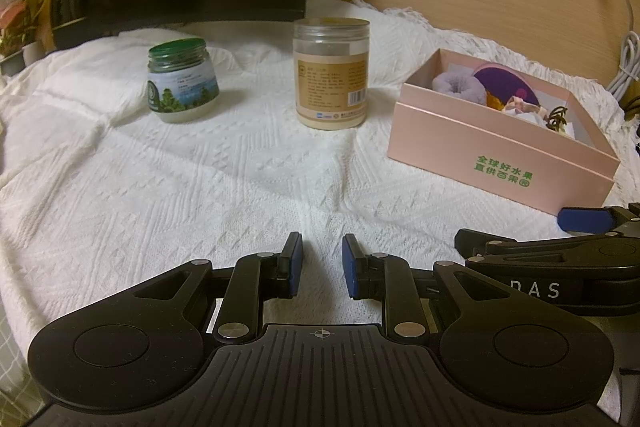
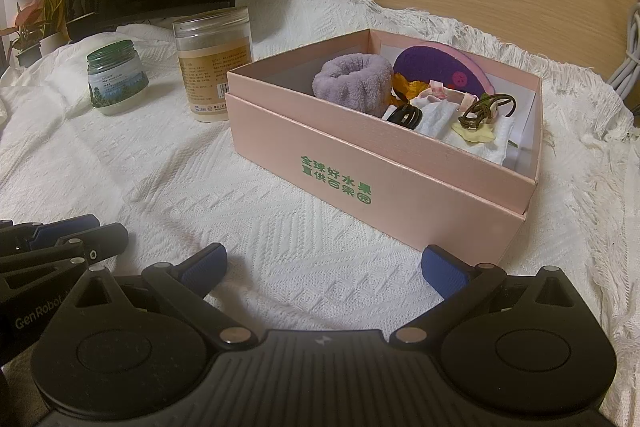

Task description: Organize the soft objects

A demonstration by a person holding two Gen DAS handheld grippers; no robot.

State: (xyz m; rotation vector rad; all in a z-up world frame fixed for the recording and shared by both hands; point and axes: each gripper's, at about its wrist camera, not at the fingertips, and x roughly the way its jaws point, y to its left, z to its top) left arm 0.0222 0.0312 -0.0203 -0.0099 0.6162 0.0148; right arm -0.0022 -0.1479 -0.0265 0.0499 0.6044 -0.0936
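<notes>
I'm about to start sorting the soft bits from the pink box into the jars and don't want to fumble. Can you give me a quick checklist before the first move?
1. Left gripper empty, jaws partly apart: ok.
2. Right gripper empty, jaws wide: ok.
3. Pink box open, purple fluffy band reachable on top: ok.
4. Green-lidded jar open to receive items: not ok, lid on.
5. Tall clear jar open: not ok, lid looks on.
6. White cloth between grippers and box free of clutter: ok.

White woven cloth [image 1: 180, 179] carries 2 jars [image 1: 182, 81] and a pink box [image 1: 480, 143].
</notes>
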